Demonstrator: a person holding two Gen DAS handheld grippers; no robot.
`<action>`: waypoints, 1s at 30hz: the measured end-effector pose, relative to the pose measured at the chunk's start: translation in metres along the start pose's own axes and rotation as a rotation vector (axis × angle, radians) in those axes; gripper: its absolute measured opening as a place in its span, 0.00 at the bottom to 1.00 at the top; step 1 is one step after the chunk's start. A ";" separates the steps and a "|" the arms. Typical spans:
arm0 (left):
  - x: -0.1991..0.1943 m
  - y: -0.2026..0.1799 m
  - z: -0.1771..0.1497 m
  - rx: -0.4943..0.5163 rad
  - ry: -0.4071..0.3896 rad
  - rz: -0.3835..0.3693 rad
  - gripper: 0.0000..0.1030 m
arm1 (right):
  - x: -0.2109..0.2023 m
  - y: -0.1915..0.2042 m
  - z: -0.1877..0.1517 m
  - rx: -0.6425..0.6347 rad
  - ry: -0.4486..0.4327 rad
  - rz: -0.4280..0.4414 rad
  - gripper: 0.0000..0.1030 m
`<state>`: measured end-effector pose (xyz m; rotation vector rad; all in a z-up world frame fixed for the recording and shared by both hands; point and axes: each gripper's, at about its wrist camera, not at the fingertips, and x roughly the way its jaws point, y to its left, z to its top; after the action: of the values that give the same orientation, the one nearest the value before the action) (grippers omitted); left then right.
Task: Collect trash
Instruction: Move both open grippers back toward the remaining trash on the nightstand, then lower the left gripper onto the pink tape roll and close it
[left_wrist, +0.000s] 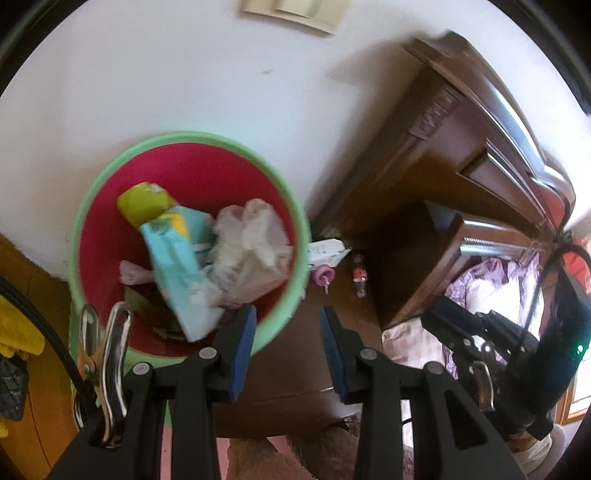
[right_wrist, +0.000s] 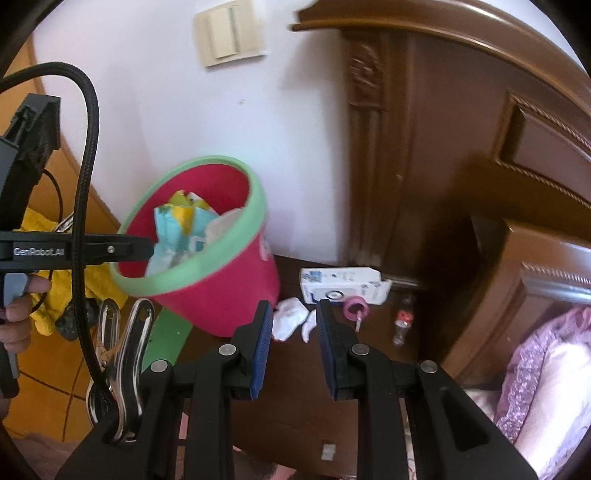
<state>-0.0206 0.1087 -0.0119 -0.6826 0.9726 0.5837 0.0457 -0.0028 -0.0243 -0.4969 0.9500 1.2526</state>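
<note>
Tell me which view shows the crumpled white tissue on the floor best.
The right wrist view: the tissue lies in plain sight on the dark floor beside the red bin, just beyond the open right gripper. In the left wrist view the bin hides that spot, so the tissue does not show.

The trash bin (left_wrist: 110, 206) is smeared by motion in the left wrist view, and its near rim sits behind the left tool (left_wrist: 288, 350). Under the pale blue wrapper (left_wrist: 173, 258) and crumpled plastic bag (left_wrist: 255, 240), the rest of its contents is buried. The print on the white carton (right_wrist: 343, 284) is too small to read. The light switch (left_wrist: 291, 14) is cut off by the top edge.
</note>
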 end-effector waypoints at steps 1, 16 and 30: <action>0.001 -0.006 0.000 0.013 0.002 0.000 0.36 | 0.000 -0.005 -0.002 0.005 0.003 -0.003 0.24; 0.073 -0.081 -0.023 0.053 0.122 0.019 0.35 | 0.009 -0.078 -0.048 0.075 0.095 0.001 0.24; 0.188 -0.096 -0.039 0.120 0.133 0.062 0.35 | 0.050 -0.118 -0.095 0.084 0.217 0.008 0.25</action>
<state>0.1105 0.0436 -0.1690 -0.5917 1.1471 0.5350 0.1270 -0.0806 -0.1370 -0.5712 1.1836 1.1761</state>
